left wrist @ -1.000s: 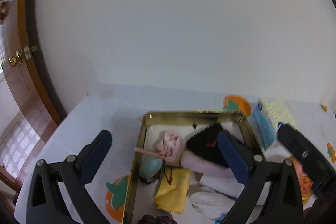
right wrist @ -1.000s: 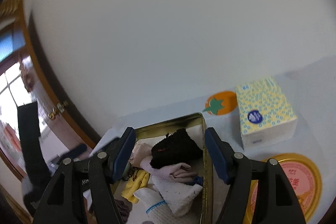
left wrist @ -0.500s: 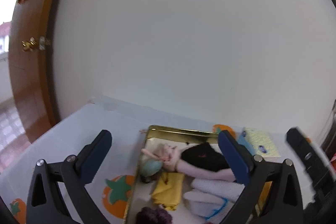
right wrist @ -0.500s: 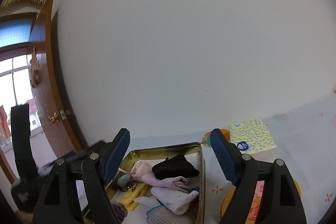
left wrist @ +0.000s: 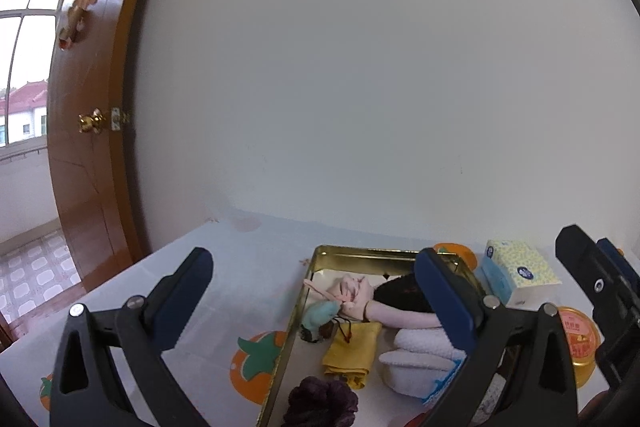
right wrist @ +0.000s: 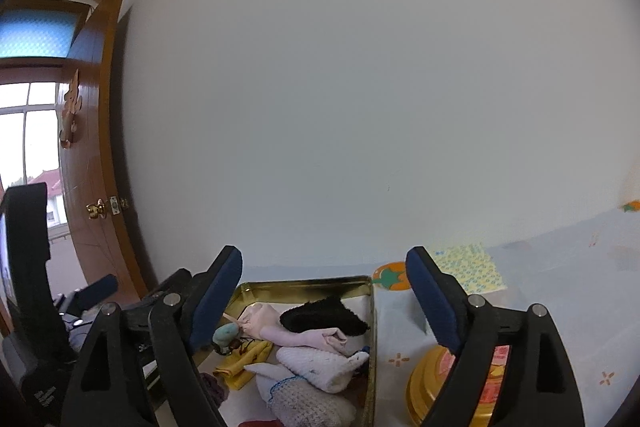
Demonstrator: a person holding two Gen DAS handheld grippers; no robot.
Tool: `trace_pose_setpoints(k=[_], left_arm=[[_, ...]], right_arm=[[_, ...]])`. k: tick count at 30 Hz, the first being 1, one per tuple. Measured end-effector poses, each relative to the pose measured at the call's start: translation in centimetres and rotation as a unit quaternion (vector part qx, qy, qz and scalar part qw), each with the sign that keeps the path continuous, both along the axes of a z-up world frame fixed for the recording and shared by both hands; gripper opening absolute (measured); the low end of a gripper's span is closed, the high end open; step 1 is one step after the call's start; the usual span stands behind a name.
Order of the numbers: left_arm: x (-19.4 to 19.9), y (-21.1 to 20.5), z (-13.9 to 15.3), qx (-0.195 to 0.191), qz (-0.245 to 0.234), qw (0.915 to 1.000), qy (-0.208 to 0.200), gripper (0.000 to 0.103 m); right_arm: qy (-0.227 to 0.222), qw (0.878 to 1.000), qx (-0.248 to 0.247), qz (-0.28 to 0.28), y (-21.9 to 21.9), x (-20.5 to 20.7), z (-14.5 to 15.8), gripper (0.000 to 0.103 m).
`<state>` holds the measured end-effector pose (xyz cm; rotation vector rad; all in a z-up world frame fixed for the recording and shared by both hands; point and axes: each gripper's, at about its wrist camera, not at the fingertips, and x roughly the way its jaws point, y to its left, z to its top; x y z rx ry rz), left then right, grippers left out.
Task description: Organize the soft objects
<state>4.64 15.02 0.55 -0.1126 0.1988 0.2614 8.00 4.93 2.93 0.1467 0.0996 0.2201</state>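
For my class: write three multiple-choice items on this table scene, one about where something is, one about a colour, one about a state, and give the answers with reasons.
1. Where does the black cloth lie?
A. inside the gold tin
B. on the tissue box
C. on the floor

2. What colour is the folded cloth beside the white rolled cloths?
A. red
B. yellow
C. green

3. How is the right gripper?
A. clamped on the black cloth
B. clamped on the tin's rim
C. holding nothing

Answers: 1 A, it rests within the tin's walls. 2 B, it is plainly yellow. 3 C, its fingers are opening with nothing between them.
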Motion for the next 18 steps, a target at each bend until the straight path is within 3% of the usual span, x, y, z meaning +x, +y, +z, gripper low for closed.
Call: trace_pose_setpoints(k=[10, 15, 18], left_arm=[[-1.5, -1.2, -1.5, 0.029, -0.002, 0.9996, 0.006, 0.102], [-2.4, -1.7, -1.8, 0.027, -0.011, 0.9996, 0.000, 0.102], [-2.9, -1.8, -1.6, 0.028, -0.014, 0.9995, -0.011, 0.102]], right_arm=[[-0.006, 1.000, 0.000, -0.015, -0.9, -1.7, -0.4, 0.087], [0.003, 1.000, -0.017, -0.015, -0.7, -2.5, -0.7, 0.087], [-0.014, 1.000, -0.010, -0.022, -1.1, -3.3, -0.6, 0.087]])
